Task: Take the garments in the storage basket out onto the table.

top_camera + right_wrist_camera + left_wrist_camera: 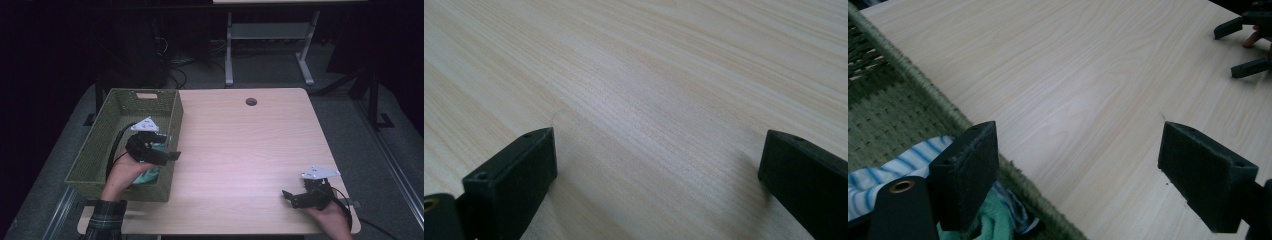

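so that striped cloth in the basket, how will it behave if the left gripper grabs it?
Probably floppy: the striped cloth lies crumpled in folds in the green basket, so it would likely drape and sag from the left gripper. Likely light for its bulk. It may drag the teal cloth bunched against it.

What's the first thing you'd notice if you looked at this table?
The green woven basket at the table's left edge, with striped and mint-green cloth bunched inside. The left tongs hang open over the basket's near right rim, while the right tongs sit open over bare wood at the near right corner.
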Tool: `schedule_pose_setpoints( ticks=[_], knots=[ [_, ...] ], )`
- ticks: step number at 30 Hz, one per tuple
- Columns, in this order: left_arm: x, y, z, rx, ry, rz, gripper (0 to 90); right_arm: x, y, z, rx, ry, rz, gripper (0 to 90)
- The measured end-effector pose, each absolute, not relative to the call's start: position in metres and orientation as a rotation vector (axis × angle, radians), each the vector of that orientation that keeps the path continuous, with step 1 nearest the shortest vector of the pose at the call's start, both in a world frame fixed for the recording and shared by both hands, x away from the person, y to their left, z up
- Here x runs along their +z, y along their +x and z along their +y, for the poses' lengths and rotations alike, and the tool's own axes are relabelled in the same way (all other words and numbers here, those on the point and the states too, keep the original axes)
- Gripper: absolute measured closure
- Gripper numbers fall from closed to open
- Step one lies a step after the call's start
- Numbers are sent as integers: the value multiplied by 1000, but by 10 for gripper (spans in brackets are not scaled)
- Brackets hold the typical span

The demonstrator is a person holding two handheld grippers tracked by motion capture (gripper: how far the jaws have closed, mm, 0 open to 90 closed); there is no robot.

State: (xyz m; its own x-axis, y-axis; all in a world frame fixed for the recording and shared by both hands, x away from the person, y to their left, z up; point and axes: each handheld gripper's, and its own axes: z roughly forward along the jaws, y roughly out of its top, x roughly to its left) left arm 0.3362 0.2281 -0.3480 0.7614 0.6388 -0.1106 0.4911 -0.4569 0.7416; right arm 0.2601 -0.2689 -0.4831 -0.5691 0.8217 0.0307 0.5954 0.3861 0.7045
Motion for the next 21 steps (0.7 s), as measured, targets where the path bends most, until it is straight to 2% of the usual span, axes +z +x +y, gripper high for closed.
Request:
schedule_pose_setpoints(
  ticks=[21],
  knots=[
    [-348,337,266,277,2134,919,160,-483,260,-269,981,1238,2326,17]
  ],
)
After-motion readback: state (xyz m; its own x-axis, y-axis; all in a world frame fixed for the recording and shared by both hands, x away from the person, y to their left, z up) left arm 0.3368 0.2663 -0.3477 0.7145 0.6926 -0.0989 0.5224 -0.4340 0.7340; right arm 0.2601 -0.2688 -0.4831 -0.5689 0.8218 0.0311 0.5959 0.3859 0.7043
